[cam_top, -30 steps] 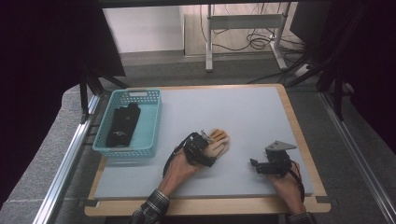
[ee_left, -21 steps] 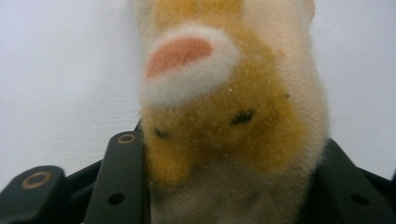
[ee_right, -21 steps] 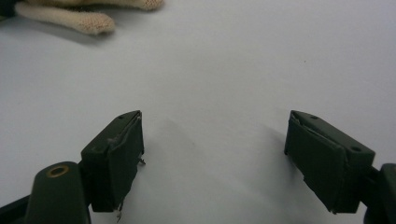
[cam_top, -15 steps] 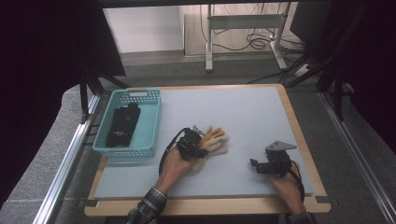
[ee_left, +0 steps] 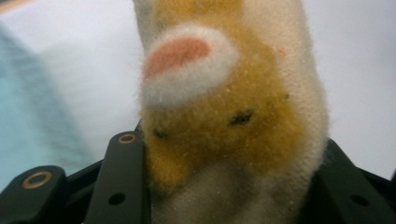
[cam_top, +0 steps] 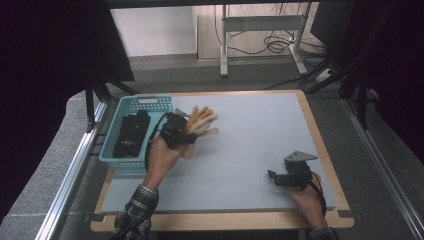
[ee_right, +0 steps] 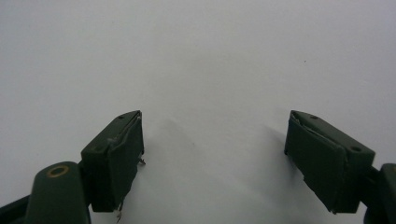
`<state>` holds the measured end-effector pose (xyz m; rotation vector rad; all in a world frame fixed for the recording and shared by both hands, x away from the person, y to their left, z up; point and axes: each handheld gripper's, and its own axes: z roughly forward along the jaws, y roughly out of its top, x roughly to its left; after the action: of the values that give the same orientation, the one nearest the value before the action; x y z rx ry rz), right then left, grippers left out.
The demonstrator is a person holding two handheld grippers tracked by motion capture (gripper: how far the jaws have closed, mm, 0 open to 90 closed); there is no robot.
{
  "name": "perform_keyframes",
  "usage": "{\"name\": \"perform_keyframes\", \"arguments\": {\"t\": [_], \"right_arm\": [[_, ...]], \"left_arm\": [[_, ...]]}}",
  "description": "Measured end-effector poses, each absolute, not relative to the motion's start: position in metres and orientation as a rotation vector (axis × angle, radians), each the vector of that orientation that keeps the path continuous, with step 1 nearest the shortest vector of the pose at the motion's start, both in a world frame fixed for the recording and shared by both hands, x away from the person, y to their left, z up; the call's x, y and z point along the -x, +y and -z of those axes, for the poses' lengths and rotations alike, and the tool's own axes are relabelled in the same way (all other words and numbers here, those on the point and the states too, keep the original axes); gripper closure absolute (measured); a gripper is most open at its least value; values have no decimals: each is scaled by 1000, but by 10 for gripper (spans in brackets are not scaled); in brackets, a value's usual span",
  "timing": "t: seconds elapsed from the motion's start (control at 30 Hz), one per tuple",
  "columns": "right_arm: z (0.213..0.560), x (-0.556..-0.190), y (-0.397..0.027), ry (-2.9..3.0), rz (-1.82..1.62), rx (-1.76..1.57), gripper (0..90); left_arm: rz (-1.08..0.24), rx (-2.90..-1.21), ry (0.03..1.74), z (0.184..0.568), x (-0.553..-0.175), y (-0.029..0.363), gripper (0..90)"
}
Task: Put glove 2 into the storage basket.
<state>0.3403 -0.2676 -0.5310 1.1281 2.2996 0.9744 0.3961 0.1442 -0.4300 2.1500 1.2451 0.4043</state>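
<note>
A yellow and cream plush toy (cam_top: 201,121) (ee_left: 224,116) hangs above the grey table (cam_top: 260,130), just right of the blue basket (cam_top: 145,101). My left gripper (cam_top: 188,130) (ee_left: 229,186) is shut on it. Its jaws have just been closing and now press the toy's fuzzy body from both sides. The toy's limbs stick out past the gripper toward the back right. Near the table's front right, my right gripper (cam_top: 272,176) (ee_right: 212,154) rests low, open, with bare table between its pads.
The blue basket stands at the table's left edge and holds a black object (cam_top: 131,132). A wooden border (cam_top: 320,145) frames the table. Dark stands and a metal desk frame (cam_top: 260,30) lie beyond the far edge.
The left gripper closed on the plush toy, then lifted it off the table and carried it back and left toward the basket. The right gripper has stayed put.
</note>
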Motion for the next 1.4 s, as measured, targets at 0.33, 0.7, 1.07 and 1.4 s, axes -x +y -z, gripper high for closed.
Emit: {"name": "perform_keyframes", "arguments": {"t": [0.33, 0.7, 1.07, 1.4], "right_arm": [[531, -340, -268, 2300, -975, -1128, 192], [531, -340, -268, 2300, -975, -1129, 192], [531, -340, -268, 2299, -975, -1128, 192], [531, -340, -268, 2299, -975, -1128, 192]], "left_arm": [[-520, -2054, 1469, 417, -413, 218, 536], [-530, -2018, 1758, 450, -445, 271, 529], [-339, -2131, 1749, 496, -471, 245, 468], [-286, -2115, 1676, 478, -464, 253, 107]]}}
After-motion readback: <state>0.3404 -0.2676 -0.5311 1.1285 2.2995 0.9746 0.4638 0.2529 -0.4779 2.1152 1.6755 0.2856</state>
